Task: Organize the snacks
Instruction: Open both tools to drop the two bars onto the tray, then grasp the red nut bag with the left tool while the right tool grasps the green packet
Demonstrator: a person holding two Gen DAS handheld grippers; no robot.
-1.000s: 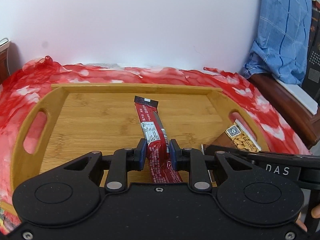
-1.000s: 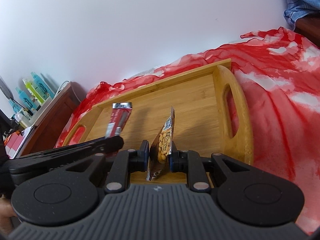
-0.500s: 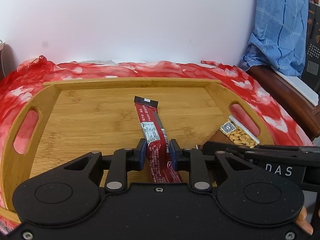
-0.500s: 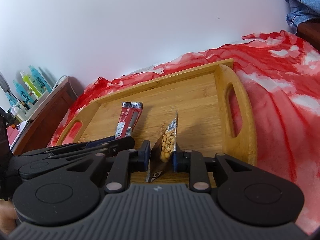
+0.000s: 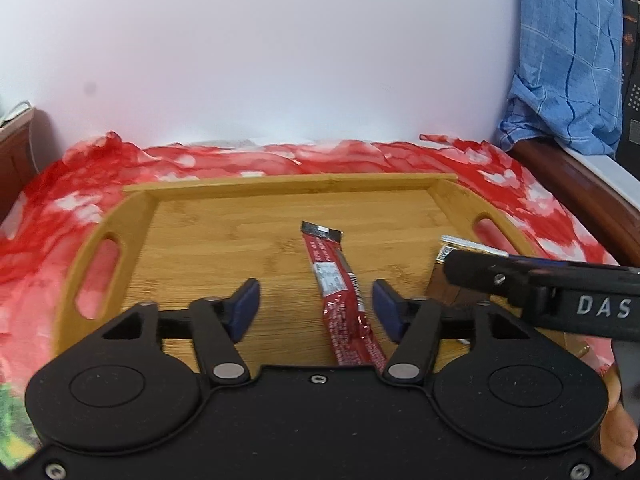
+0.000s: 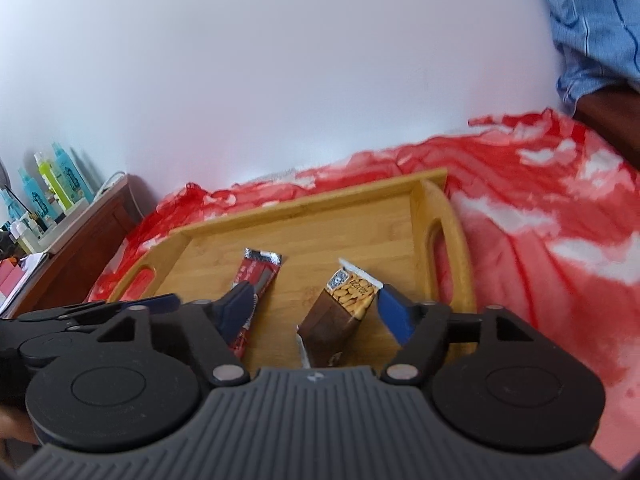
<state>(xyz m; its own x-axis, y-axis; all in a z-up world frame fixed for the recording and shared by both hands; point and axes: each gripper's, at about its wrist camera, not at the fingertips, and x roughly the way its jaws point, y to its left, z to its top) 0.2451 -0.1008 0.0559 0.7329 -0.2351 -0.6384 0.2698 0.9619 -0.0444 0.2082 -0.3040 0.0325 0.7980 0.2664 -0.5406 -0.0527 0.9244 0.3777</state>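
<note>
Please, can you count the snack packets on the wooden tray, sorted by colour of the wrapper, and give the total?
Red snack bar: 1
Brown peanut packet: 1
Total: 2, both lying on the wooden tray.

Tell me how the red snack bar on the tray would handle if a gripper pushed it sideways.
The red snack bar lies flat on the wooden tray, so it would probably slide, not roll. Its wrapper looks glossy and crinkled, likely slippery. It seems thin and light, so it may pivot if pushed near one end.
</note>
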